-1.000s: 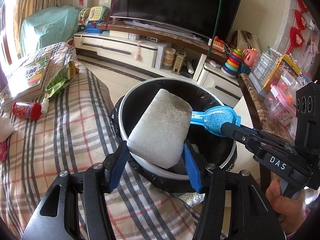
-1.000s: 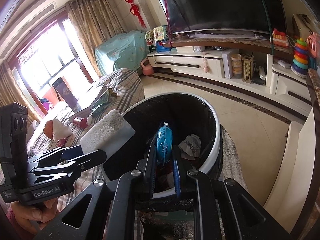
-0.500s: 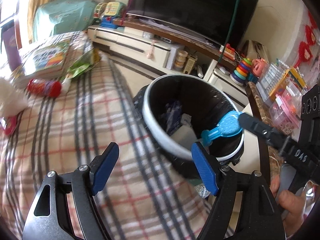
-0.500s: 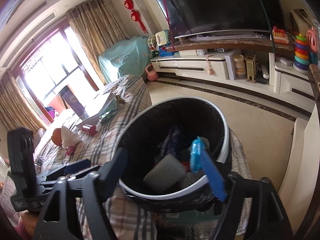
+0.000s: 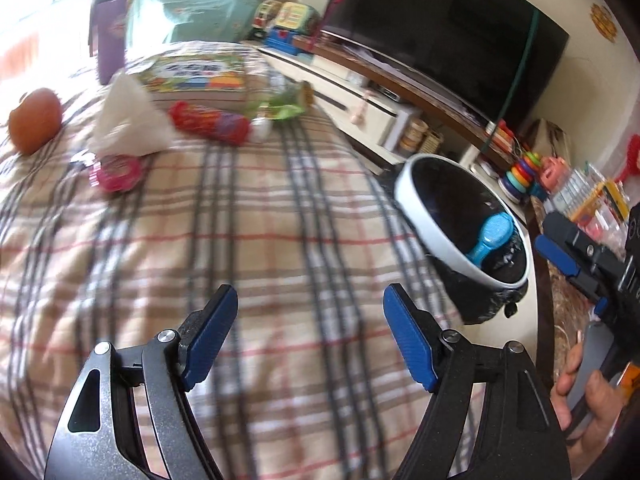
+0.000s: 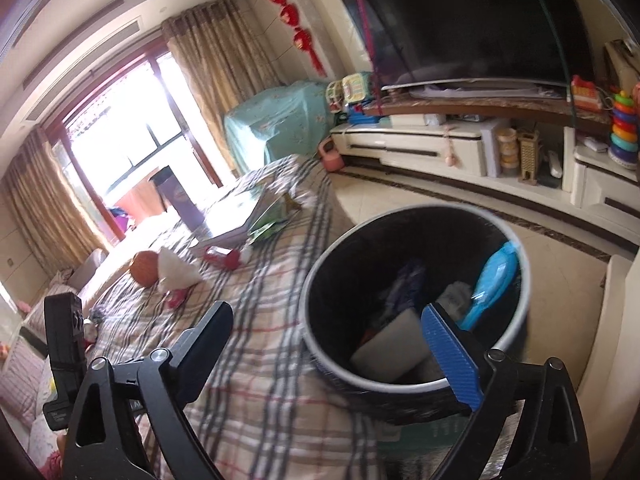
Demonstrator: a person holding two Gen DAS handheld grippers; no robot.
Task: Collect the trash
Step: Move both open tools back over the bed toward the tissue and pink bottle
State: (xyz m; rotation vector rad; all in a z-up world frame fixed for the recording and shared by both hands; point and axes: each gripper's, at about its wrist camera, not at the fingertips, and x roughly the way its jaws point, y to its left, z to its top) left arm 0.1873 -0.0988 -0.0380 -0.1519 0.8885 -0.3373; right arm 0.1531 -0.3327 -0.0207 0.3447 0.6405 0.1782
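A black trash bin with a white rim [image 5: 412, 200] [image 6: 316, 280] stands beside the plaid-covered table [image 5: 248, 240]. A blue plastic piece [image 5: 490, 238] [image 6: 494, 280] and a grey sponge block [image 6: 390, 356] lie in the bin. My left gripper [image 5: 306, 336] is open and empty over the cloth. My right gripper [image 6: 328, 348] is open and empty at the bin's near rim. On the table lie a red tube [image 5: 210, 124], a white tissue [image 5: 128, 120], a pink round thing [image 5: 118, 170] and a green wrapper [image 5: 282, 106].
An orange fruit [image 5: 34, 120] and a stack of books [image 5: 192, 80] sit at the table's far end. A TV [image 6: 472, 24] and a white cabinet [image 6: 420, 152] with toys stand across the tiled floor [image 6: 400, 204].
My left gripper let the sponge block fall into the bin and swung left over the table. My right gripper opened and dropped the blue piece into the bin.
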